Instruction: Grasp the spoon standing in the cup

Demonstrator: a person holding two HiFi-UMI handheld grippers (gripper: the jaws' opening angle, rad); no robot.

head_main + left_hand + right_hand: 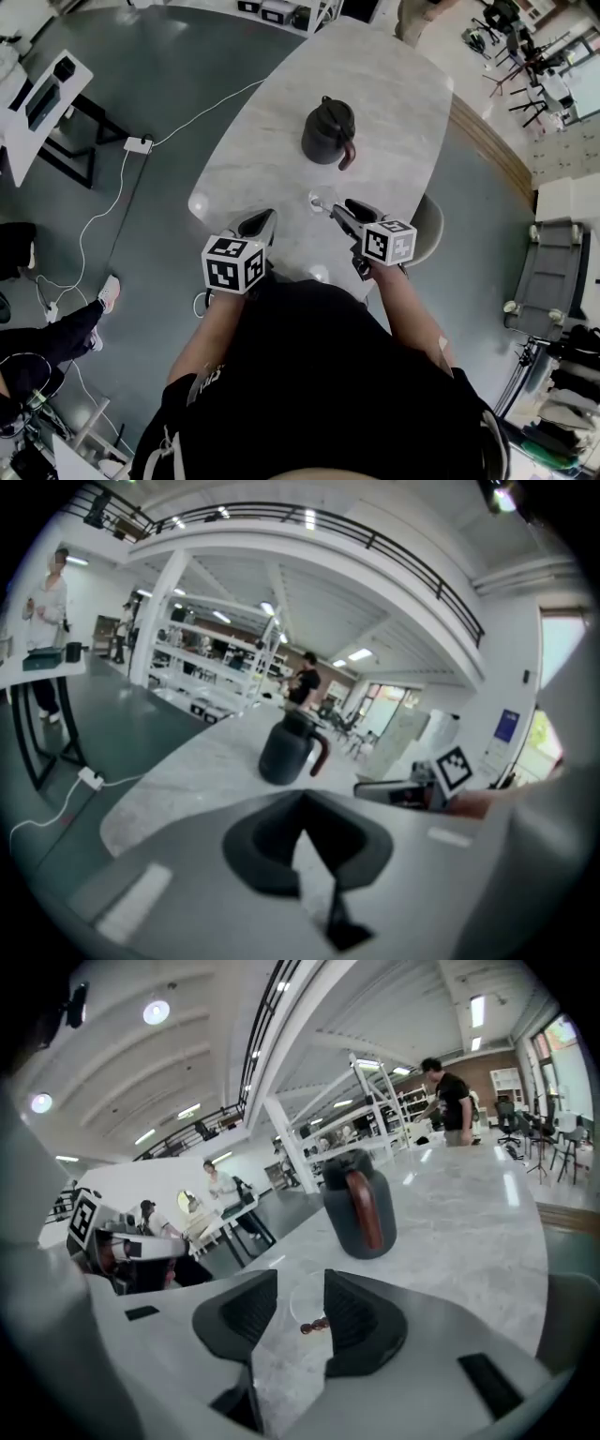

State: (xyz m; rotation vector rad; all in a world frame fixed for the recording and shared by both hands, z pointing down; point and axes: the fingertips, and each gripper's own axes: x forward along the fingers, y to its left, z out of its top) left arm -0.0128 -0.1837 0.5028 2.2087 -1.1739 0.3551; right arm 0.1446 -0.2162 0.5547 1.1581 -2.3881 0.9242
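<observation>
My right gripper (300, 1281) has its fingers spread wide. The clear cup (300, 1309) sits in the gap between them, and neither pad presses on it. The spoon (315, 1326) shows as a small brown end inside the cup, just beside the right-hand finger and apart from the left-hand one. Beyond the fingertips, further along the table (469, 1222), stands the dark jug (359, 1202), its reddish handle turned toward me. My left gripper (302, 801) is off to the left of the cup, its fingers closed tip to tip with nothing in them. I count one cup, one spoon, one jug and two grippers.
</observation>
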